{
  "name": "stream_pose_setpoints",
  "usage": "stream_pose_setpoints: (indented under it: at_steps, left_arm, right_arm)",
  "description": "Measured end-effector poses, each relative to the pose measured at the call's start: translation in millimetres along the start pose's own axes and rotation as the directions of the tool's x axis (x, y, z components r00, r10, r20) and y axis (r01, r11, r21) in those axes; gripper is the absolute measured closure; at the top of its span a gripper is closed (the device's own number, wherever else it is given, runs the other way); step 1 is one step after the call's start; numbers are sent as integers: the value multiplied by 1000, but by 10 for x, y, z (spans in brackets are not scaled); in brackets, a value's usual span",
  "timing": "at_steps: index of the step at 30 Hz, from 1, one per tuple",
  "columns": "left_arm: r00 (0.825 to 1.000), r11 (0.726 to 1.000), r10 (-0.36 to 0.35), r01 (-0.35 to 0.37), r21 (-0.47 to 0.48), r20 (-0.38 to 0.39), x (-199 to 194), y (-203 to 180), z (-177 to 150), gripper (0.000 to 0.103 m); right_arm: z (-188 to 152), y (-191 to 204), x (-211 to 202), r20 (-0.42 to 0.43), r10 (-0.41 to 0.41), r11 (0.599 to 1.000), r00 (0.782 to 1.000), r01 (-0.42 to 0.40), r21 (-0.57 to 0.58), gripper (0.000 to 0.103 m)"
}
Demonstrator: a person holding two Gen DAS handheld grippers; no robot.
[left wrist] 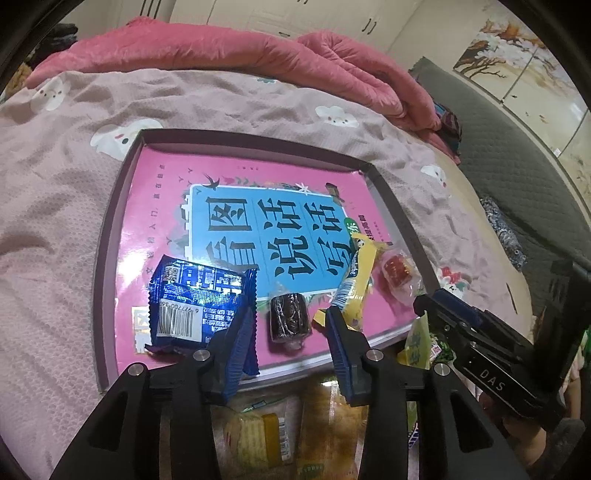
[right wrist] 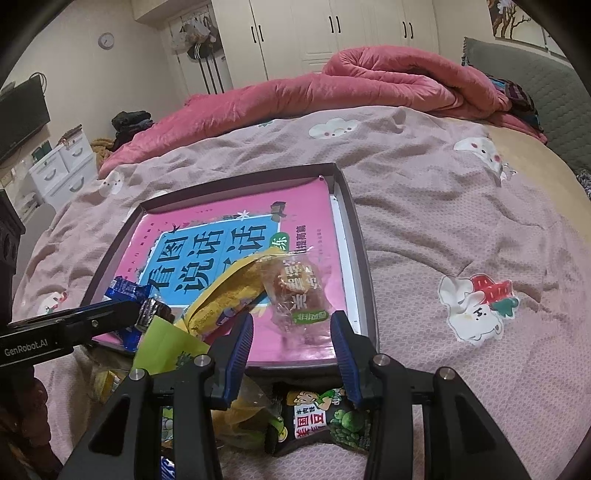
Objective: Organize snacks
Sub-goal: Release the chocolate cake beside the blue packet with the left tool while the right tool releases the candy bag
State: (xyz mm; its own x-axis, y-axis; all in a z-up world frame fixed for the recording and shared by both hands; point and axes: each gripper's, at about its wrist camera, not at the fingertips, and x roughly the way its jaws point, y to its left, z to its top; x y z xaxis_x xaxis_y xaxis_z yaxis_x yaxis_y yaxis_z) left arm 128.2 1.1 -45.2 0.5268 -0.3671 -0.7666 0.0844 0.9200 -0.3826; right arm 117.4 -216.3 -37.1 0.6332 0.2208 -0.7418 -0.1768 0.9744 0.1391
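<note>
A bed (right wrist: 424, 229) fills the near room, pink quilt (right wrist: 332, 88) bunched far; white wardrobes (right wrist: 332, 33) behind, white drawers (right wrist: 61, 168) left.

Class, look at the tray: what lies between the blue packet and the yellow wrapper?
A small dark wrapped candy lies between the blue packet and the yellow wrapper, clearest in the left wrist view.
</note>
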Motion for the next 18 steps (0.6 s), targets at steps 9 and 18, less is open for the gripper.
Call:
stream_pose_setpoints:
  at_steps: [9, 18]
  left_arm:
    - [1000, 1000, 3, -3, -7, 21, -128, 30, 8, 47]
    - [999, 1000, 21, -21, 8, 42, -245, 2, 1, 38]
  right_arm:
    - [2, -1, -76, 15, 18, 1000, 1000, -18, 10, 59]
    - [14, 22, -177, 41, 26, 1000, 999, -26, 3, 59]
